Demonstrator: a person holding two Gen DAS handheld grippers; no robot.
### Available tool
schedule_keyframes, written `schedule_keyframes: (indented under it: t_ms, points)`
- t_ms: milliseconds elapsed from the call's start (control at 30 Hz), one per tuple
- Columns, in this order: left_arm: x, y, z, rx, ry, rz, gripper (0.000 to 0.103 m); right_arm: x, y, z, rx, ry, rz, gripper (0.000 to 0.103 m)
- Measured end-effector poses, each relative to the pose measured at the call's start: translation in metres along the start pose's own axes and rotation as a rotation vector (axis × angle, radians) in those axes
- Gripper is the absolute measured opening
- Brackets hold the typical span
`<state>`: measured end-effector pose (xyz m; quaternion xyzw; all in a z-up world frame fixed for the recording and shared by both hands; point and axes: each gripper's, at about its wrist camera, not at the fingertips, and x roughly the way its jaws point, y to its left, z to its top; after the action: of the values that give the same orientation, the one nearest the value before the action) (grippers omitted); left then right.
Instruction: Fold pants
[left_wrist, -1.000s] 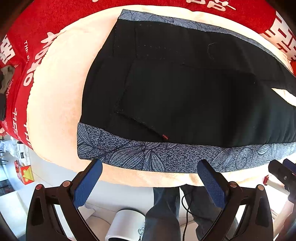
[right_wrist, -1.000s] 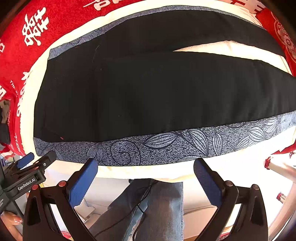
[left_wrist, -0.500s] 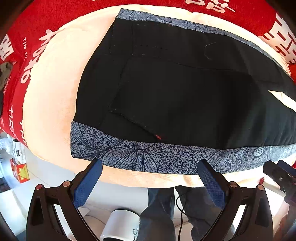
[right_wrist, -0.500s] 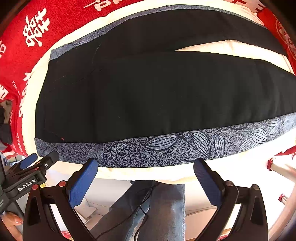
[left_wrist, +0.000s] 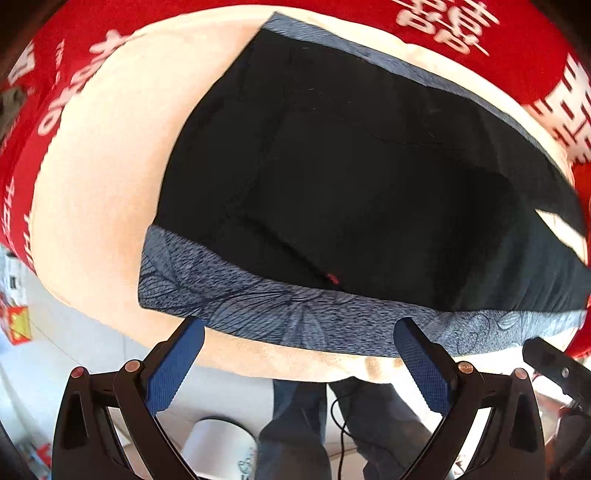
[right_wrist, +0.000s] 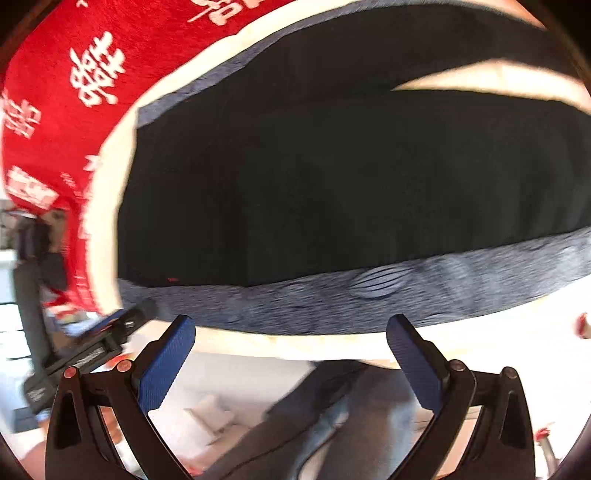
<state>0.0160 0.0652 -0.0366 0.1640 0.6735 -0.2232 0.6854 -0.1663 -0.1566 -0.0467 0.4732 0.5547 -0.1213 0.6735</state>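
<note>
- Left wrist view: your left gripper (left_wrist: 299, 354) has its jaws spread wide with nothing between them. The blue textured pads (left_wrist: 173, 365) sit just short of the near edge of the pants.
- The black pants with a grey-blue leaf-print side stripe (left_wrist: 369, 177) lie flat on a cream fleece blanket (left_wrist: 99, 184), waist end to the left and legs running off to the right. A sliver of cream shows between the two legs at the far right.
- There's a tiny red tag (left_wrist: 332, 277) on the black fabric right above the near stripe.
- Under the cream blanket you've got a red cloth with white lettering (left_wrist: 480, 29) running around the far edge.
- Below the gripper you can see your legs in blue jeans (left_wrist: 295, 424), with a thin black cable hanging beside them.
- Right wrist view is pretty motion-blurred. Your right gripper (right_wrist: 291, 354) is also released, pads wide apart and empty, near the front edge of the blanket, just shy of the near stripe of the pants (right_wrist: 332, 184).
- Your left gripper (right_wrist: 110, 332) shows up at the lower left of that view, by the waist corner. It's too blurred there to read the jaws.
- Neither gripper is touching the fabric.
</note>
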Motion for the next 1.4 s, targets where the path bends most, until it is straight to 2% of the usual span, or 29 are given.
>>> schedule_keyframes:
  t_ms: [100, 167, 200, 233, 267, 400, 500, 567, 600, 633, 833, 900, 933, 967, 1033, 1067, 1100, 1133, 1200, 1233, 1333, 1400]
  points:
    - [0.005, 0.019, -0.003, -0.043, 0.006, -0.089, 0.103, 0.015, 0.000, -0.006, 0.033, 0.036, 0.157, 0.103]
    - [0.006, 0.035, -0.006, -0.078, 0.005, -0.155, 0.103, 0.030, -0.001, -0.013, 0.063, 0.071, 0.246, 0.098]
    - [0.008, 0.042, -0.008, -0.099, 0.006, -0.191, 0.103, 0.040, -0.002, -0.017, 0.088, 0.092, 0.288, 0.091]
    - [0.009, 0.046, -0.009, -0.115, 0.008, -0.215, 0.103, 0.049, -0.004, -0.021, 0.114, 0.107, 0.320, 0.082]
    - [0.010, 0.049, -0.009, -0.130, 0.010, -0.236, 0.103, 0.058, -0.007, -0.024, 0.145, 0.120, 0.346, 0.080]
    - [0.016, 0.061, -0.016, -0.162, 0.007, -0.303, 0.103, 0.088, -0.012, -0.032, 0.236, 0.106, 0.450, 0.079]
    - [0.021, 0.062, -0.018, -0.165, 0.004, -0.323, 0.103, 0.104, -0.006, -0.026, 0.264, 0.082, 0.507, 0.077]
    - [0.025, 0.061, -0.019, -0.175, 0.011, -0.334, 0.103, 0.113, -0.005, -0.023, 0.315, 0.082, 0.556, 0.061]
    - [0.028, 0.063, -0.019, -0.188, 0.019, -0.346, 0.103, 0.118, -0.005, -0.022, 0.343, 0.091, 0.584, 0.034]
    - [0.031, 0.058, -0.021, -0.201, 0.024, -0.351, 0.103, 0.119, -0.002, -0.020, 0.358, 0.098, 0.612, 0.011]
    - [0.027, 0.065, -0.011, -0.298, -0.011, -0.456, 0.103, 0.081, 0.019, -0.014, 0.261, 0.067, 0.701, 0.011]
    - [0.026, 0.067, -0.003, -0.335, -0.040, -0.483, 0.096, 0.074, 0.025, -0.012, 0.224, 0.078, 0.699, 0.011]
    - [0.027, 0.068, 0.001, -0.344, -0.052, -0.483, 0.079, 0.074, 0.024, -0.013, 0.211, 0.085, 0.696, 0.011]
    - [0.032, 0.067, 0.006, -0.344, -0.045, -0.488, 0.055, 0.075, 0.026, -0.013, 0.193, 0.100, 0.686, 0.011]
    - [0.042, 0.067, 0.010, -0.343, -0.017, -0.503, 0.034, 0.079, 0.023, -0.014, 0.179, 0.120, 0.657, 0.015]
    - [0.045, 0.067, 0.011, -0.341, -0.013, -0.502, 0.034, 0.079, 0.018, -0.016, 0.180, 0.128, 0.641, 0.016]
    - [0.044, 0.066, 0.011, -0.326, -0.017, -0.490, 0.034, 0.079, 0.010, -0.019, 0.190, 0.134, 0.615, 0.021]
    - [0.043, 0.064, 0.012, -0.311, -0.023, -0.486, 0.034, 0.078, 0.001, -0.021, 0.202, 0.129, 0.594, 0.033]
    - [0.039, 0.063, 0.013, -0.280, -0.031, -0.480, 0.034, 0.069, -0.027, -0.030, 0.236, 0.088, 0.562, 0.048]
    - [0.037, 0.061, 0.014, -0.272, -0.029, -0.482, 0.034, 0.064, -0.041, -0.033, 0.259, 0.064, 0.556, 0.051]
    - [0.035, 0.059, 0.018, -0.252, -0.016, -0.491, 0.034, 0.049, -0.080, -0.043, 0.344, -0.007, 0.551, 0.051]
    - [0.033, 0.057, 0.019, -0.233, -0.006, -0.493, 0.034, 0.045, -0.101, -0.051, 0.399, -0.057, 0.580, 0.051]
